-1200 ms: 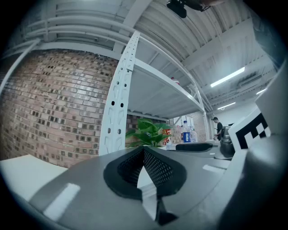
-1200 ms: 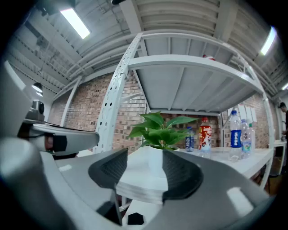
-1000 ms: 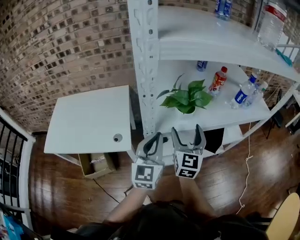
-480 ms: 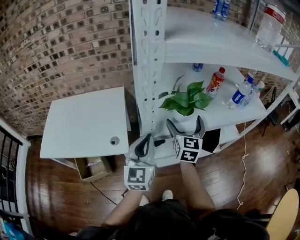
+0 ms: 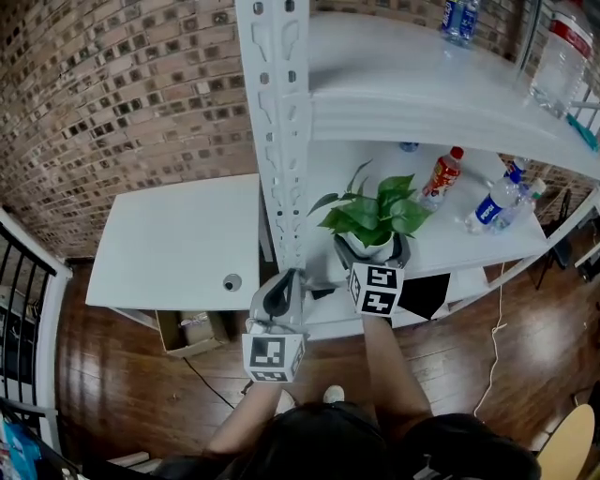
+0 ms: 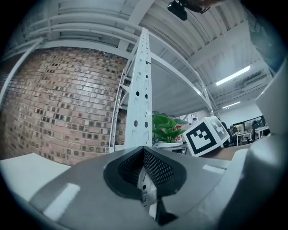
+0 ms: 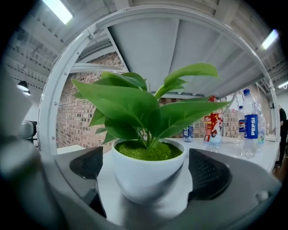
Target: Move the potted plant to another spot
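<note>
Bright overhead strip lights (image 7: 58,10), strong fisheye bending at edges, blurred foreground

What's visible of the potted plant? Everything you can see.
Potted plant: smooth white rounded pot, maybe ceramic, green mossy top, broad glossy leaves on thin stems. Upright on the white shelf near its front edge. It stands between the jaws of the right gripper, which have just been opening; both pads clear of it.

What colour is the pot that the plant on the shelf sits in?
The pot is plain white, with no pattern. The right gripper view shows it best.
</note>
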Motion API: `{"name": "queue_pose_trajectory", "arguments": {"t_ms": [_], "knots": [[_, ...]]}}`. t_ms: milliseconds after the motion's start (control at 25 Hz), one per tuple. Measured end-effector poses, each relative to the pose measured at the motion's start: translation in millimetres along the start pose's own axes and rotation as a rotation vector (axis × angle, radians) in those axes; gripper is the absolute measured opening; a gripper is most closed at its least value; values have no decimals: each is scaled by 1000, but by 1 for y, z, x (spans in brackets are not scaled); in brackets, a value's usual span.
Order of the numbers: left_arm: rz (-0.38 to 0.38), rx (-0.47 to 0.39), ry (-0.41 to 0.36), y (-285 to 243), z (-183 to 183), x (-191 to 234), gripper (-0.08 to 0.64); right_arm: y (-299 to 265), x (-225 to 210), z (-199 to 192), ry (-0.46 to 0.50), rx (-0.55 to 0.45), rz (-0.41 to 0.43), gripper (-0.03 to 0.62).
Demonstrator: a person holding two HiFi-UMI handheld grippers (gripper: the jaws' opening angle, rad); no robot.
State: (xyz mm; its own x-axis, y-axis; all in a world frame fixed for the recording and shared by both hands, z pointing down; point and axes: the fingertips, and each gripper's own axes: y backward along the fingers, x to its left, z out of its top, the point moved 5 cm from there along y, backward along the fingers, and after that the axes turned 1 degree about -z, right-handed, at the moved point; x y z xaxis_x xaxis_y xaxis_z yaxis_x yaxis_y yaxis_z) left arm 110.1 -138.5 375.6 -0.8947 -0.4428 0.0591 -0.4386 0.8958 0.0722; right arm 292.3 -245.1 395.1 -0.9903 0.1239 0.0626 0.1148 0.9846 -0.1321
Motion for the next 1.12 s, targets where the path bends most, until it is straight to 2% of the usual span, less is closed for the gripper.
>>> {"name": "queue_pose_trajectory", "arguments": {"t_ms": [160,360,440,560,800,1120], "knots": [[30,4,-7,-3,4,-5,9,-8,1,-2,11,29,30,578],[58,8,-18,-4,-1,-5,9,-8,-1,-2,23,29,10,575],[68,12,-16,-3,-2,-4,9,-7,-3,-2,18,24,-2,518],[77,12,-14,-2,-3,-4,9,-7,-4,-2,21,31,-8,489],[84,11,-7,0,-2,-5,9,-6,-2,-3,36,26,2,480],[110,12,-14,6,-1,-2,9,11,-5,7,19,-30,22,477]]}}
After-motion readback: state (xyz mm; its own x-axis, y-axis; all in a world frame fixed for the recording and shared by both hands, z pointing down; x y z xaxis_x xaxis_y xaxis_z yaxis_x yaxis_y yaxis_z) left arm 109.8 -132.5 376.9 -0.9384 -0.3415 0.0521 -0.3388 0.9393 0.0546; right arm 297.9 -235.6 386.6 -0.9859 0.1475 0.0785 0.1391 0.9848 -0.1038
